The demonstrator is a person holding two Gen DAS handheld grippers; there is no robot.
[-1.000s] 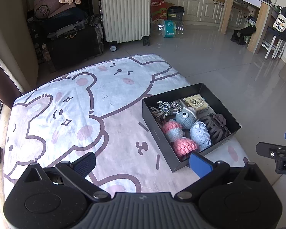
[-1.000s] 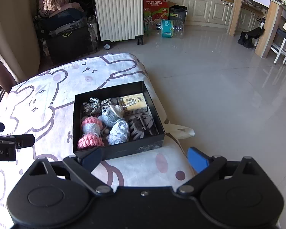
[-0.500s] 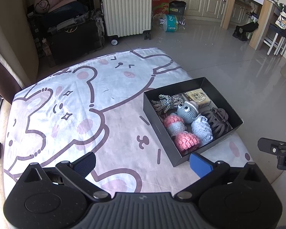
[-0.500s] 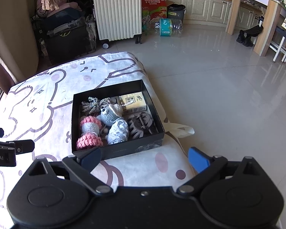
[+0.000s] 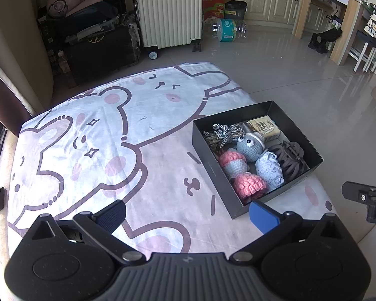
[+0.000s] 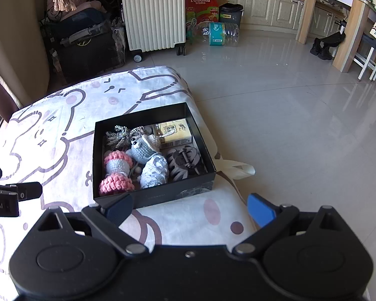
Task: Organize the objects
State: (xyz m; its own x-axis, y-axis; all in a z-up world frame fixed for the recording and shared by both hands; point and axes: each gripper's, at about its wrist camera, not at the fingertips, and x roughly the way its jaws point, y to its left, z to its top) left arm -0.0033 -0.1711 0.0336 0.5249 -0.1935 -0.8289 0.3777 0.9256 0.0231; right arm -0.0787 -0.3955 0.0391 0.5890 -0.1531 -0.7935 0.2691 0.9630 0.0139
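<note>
A black open box [image 5: 214,168] [image 6: 160,195] sits on the right side of a bed with a bear-print sheet [image 5: 100,138] [image 6: 50,130]. In it lie a grey crochet doll [image 5: 250,145] [image 6: 141,149], a pink and blue crochet toy [image 5: 235,173] [image 6: 116,170], a rope knot [image 5: 221,134] [image 6: 119,135], a small yellow carton [image 5: 263,126] [image 6: 176,131] and a dark hair claw [image 5: 289,156] [image 6: 184,161]. My left gripper [image 5: 188,213] is open and empty, near the box's front left. My right gripper [image 6: 189,207] is open and empty, just in front of the box.
The bed's right edge drops to a shiny tiled floor [image 6: 288,125]. A white suitcase [image 5: 170,10], dark bags [image 5: 92,40], a water bottle [image 6: 219,33] and a red carton [image 6: 200,7] stand beyond the bed. A wooden counter and stools [image 6: 351,30] are at far right.
Both grippers have drawn back and risen slightly, so the box and bed sit a little lower and farther in view. Both stay open and empty.
</note>
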